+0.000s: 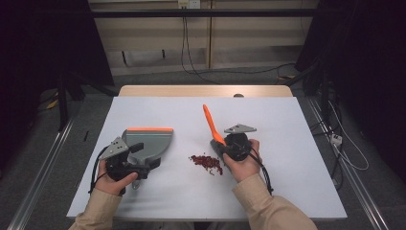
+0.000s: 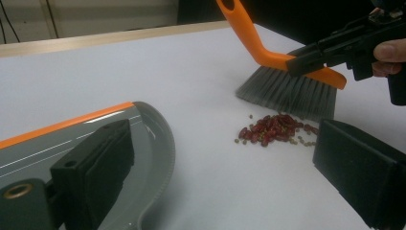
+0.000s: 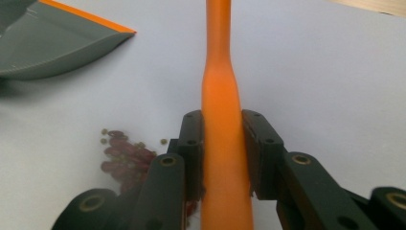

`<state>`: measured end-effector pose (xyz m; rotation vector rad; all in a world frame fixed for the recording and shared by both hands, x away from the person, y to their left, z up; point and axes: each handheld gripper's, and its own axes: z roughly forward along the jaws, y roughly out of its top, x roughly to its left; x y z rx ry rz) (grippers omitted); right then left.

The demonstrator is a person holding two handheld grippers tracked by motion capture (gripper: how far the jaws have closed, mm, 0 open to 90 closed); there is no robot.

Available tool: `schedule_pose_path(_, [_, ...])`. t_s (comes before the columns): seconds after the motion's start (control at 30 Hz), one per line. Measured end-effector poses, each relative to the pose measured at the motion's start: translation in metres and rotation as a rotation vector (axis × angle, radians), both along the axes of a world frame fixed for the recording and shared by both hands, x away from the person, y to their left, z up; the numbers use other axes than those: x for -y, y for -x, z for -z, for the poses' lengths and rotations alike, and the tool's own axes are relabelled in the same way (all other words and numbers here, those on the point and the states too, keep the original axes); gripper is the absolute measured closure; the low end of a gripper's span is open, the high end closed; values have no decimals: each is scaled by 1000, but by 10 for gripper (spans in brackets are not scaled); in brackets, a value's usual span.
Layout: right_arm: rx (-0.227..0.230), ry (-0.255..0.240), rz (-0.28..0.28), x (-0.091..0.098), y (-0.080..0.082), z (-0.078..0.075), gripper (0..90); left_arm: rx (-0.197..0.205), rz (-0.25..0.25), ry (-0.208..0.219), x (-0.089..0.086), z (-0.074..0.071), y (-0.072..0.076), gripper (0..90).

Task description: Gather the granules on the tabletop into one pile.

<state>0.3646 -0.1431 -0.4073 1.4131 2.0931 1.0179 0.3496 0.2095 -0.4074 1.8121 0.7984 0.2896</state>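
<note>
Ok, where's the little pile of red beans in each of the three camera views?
High view: beans lie at centre, just left of the right gripper.
Left gripper view: beans lie right of centre, below the brush bristles.
Right gripper view: beans lie at lower left.
Shared landmark: the dustpan.

- The white table top (image 1: pixel 287 120) lies bare along its far edge and over its right part, well apart from everything.
- The bean pile (image 1: pixel 207 163) sits near the middle; a bare strip runs between it and the grey dustpan (image 1: pixel 151 141).
- The brush (image 2: pixel 287 91), clamped in the right gripper (image 3: pixel 222 153), stands just behind the beans, bristles down, blocking that side.
- The dustpan's orange lip (image 1: pixel 150 130) faces the far edge; the left gripper (image 1: pixel 125 160) holds its near end, so the near-left part is taken up.
- The near edge between the two hands is bare.
</note>
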Motion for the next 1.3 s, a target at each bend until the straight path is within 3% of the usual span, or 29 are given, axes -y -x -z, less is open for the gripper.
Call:
schedule_pose_path(0.27, [20, -39, 7, -9, 0, 0, 715, 0, -3, -3, -1, 1, 0, 68])
schedule_pose_path(0.47, [45, -54, 22, -5, 1, -13, 714, 0, -5, -1, -2, 1, 0, 68])
schedule_pose_path(0.63, [61, -117, 10, -17, 4, -24, 714, 1, -6, -4, -2, 0, 0, 69])
schedule_pose_path(0.83, [38, -176, -32, -46, 0, -23, 714, 4, -11, -5, -3, 0, 1, 68])
schedule_pose_path(1.03, [-2, -226, -64, -71, -9, -12, 714, 2, -20, -1, -6, 0, 1, 69])
schedule_pose_path(1.2, [-38, -269, -66, -82, -20, -1, 714, -2, -29, -2, -8, 1, 0, 68])
schedule_pose_path(1.3, [-76, -326, -51, -82, -27, 5, 714, -1, -32, -7, -9, 1, 0, 68])
